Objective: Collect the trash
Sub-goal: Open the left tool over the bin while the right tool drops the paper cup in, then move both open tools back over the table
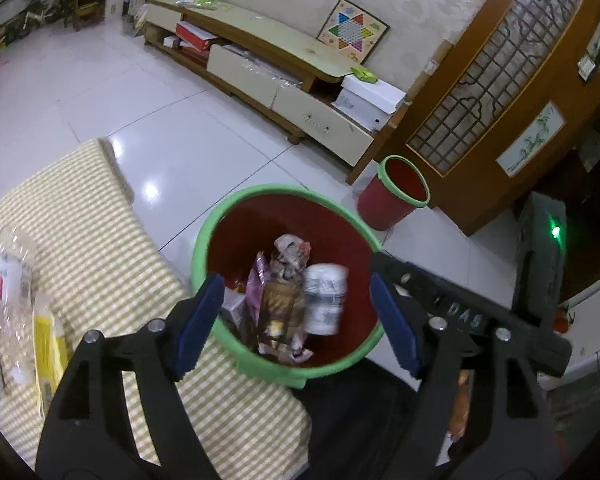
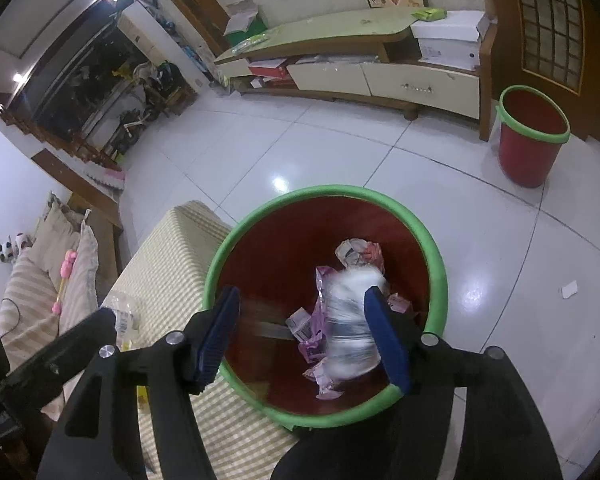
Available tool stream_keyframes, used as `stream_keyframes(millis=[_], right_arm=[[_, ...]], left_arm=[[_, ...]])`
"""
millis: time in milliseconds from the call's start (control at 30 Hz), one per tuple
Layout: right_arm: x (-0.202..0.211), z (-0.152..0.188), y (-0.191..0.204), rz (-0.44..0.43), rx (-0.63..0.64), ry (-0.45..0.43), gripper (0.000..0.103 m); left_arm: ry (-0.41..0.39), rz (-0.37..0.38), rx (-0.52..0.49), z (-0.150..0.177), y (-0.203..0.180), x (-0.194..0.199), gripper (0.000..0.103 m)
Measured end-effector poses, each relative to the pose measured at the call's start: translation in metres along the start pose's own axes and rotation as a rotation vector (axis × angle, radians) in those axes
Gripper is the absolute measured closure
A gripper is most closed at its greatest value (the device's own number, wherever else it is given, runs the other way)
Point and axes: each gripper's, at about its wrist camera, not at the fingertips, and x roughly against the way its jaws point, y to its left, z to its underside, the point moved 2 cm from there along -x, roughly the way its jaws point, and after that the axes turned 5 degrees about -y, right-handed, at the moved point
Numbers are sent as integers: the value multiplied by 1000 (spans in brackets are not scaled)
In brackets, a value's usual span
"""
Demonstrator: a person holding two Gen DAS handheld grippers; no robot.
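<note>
Both grippers, left [image 1: 298, 322] and right [image 2: 304, 336], hang open and empty over the red bin [image 1: 220, 220]. White jar [image 1: 326, 298] lies among wrappers inside. Clear bag [image 1: 14, 264] on checked cloth: probably light, crinkly; pinch a bunched fold.

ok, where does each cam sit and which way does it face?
Left wrist: on the left gripper, angled down into the bin; its open blue pads show, right gripper at the side.
Right wrist: on the right gripper, angled down over the bin; open pads show, left gripper alongside.
Shared: bin, white bottle, second bin, checked cloth.
</note>
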Motion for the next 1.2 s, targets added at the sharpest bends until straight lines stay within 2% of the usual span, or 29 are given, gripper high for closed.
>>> stream_keyframes(millis=[133, 300, 433, 567, 700, 833, 900, 933, 1067, 1200], right_arm=[[1, 4, 9, -11, 9, 9, 39], [-7, 18, 36, -42, 55, 62, 39], [-19, 39, 72, -82, 129, 123, 39], [-33, 55, 114, -124, 215, 194, 39], [-45, 65, 168, -167, 335, 244, 38], [-54, 63, 240, -237, 446, 228, 37], [-64, 67, 275, -262, 511, 231, 37], [-70, 70, 291, -268, 542, 237, 37], [-109, 96, 354, -277, 644, 301, 37], [-152, 124, 391, -239, 720, 375, 37]], left_arm=[[-5, -33, 65, 17, 21, 18, 30], [-12, -127, 149, 56, 55, 55, 27], [13, -231, 141, 90, 85, 86, 26], [38, -299, 131, 127, 123, 118, 17], [158, -346, 62, 169, 157, 132, 16], [237, -356, 29, 196, 171, 128, 18], [249, -349, 56, 203, 177, 122, 29], [248, -338, 72, 204, 178, 119, 32], [234, -322, 107, 206, 179, 107, 36], [235, -324, 141, 210, 181, 102, 40]])
